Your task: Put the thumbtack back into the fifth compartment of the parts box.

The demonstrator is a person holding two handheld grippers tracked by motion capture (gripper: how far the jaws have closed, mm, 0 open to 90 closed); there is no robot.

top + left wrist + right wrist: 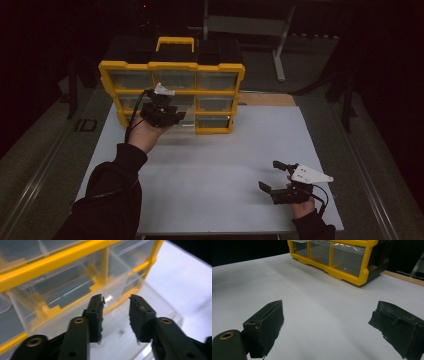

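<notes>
1. The yellow organizer (172,90) is standing at the far edge of the white table (225,165), its clear drawers facing the person.
2. The left gripper (172,116) is hovering at the lower middle drawer (140,312), which is sticking out of the frame.
3. Its jaws are standing apart just above the drawer's front lip (117,293), pads not pressing it; released.
4. The right gripper (270,176) is resting low over bare table, well apart from the organizer, jaws spread wide and gripping nothing.

A clear plastic drawer (130,322) stands pulled partway out of the upright yellow organizer (172,92) near the table's far edge
</notes>
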